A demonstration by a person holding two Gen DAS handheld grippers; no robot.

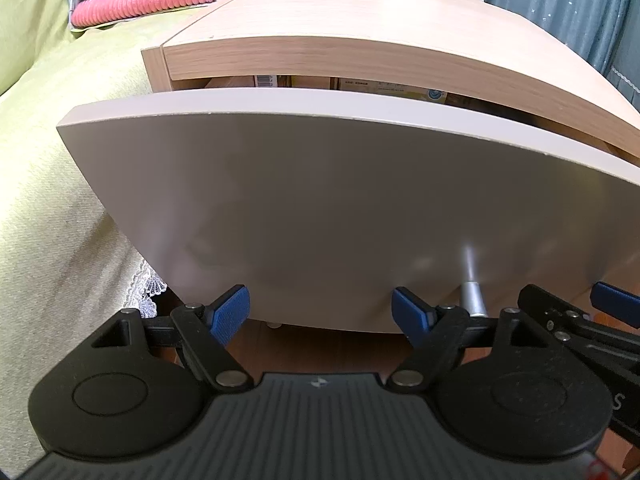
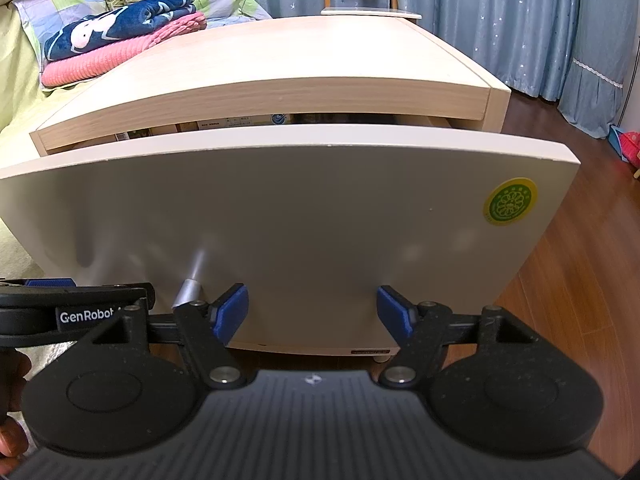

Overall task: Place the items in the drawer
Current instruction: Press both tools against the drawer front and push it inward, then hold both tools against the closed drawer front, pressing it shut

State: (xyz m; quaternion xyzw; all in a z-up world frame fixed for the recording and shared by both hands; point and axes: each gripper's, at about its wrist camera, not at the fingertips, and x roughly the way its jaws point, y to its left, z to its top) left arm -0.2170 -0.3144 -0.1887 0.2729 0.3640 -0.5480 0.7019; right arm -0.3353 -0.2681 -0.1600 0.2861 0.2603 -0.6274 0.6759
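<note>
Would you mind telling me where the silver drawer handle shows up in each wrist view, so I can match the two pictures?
Left wrist view: the silver handle sits low and right of centre, just right of the left gripper, against the drawer front.
Right wrist view: the silver handle sits low and left of centre, just left of the right gripper.
Shared landmark: the pink folded blanket at upper left in both.

The left gripper [image 1: 321,312] is matte black, with two round discs flanking a ribbed dark grey centre plate [image 1: 320,420] that carries a small white logo. Silver rivets [image 1: 231,379] pin its angled black link arms, which end in blue textured pads [image 1: 229,314]. The right gripper [image 2: 312,312] has the same build, finely speckled; beside its left disc a black bar reads "GenRobot" [image 2: 90,315] in white.
</note>
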